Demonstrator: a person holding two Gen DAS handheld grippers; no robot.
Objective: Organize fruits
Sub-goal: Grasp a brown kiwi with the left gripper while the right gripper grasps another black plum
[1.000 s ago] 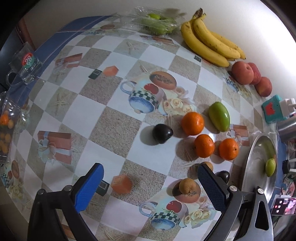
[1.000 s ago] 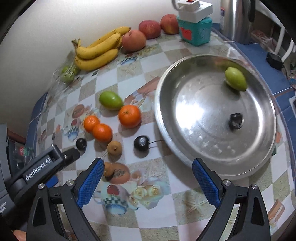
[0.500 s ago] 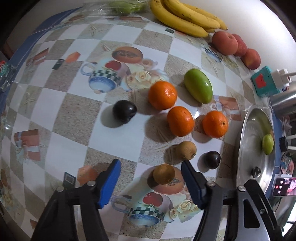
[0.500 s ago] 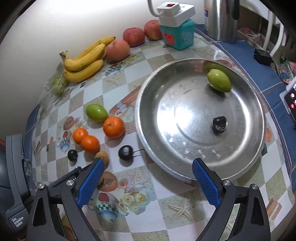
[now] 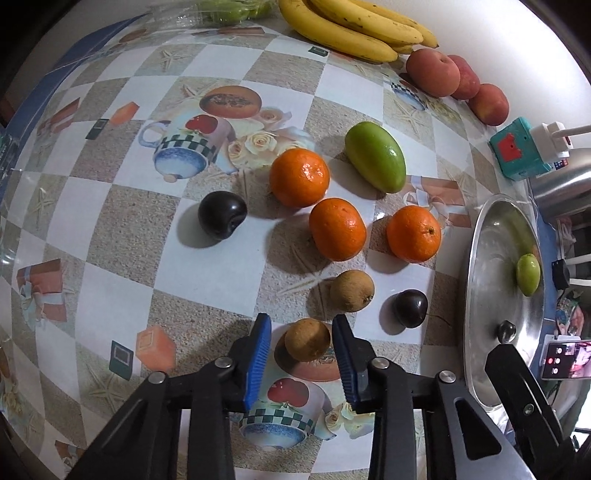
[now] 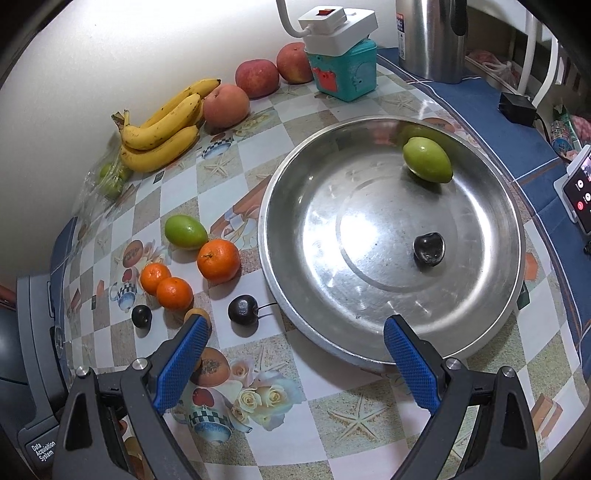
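Observation:
My left gripper [image 5: 301, 341] is partly closed around a small brown fruit [image 5: 307, 339] on the table, with its blue pads close on both sides and narrow gaps showing. A second brown fruit [image 5: 351, 290], a dark cherry [image 5: 409, 308], three oranges [image 5: 337, 229], a green fruit [image 5: 375, 157] and a dark plum [image 5: 221, 215] lie beyond it. My right gripper [image 6: 295, 354] is open and empty at the near rim of the steel tray [image 6: 332, 317], which holds a green fruit [image 6: 427, 159] and a dark fruit [image 6: 428, 249].
Bananas [image 6: 159, 129] and three peaches [image 6: 258, 77] line the wall. A teal box with a white plug [image 6: 343, 66] and a steel kettle [image 6: 432, 37] stand at the back. A phone [image 6: 580, 192] sits at the right edge. A bag of green fruit [image 5: 225, 11] lies far left.
My left gripper moved forward and down to the brown fruit and its jaws narrowed around it. My right gripper moved closer to the tray and stayed open.

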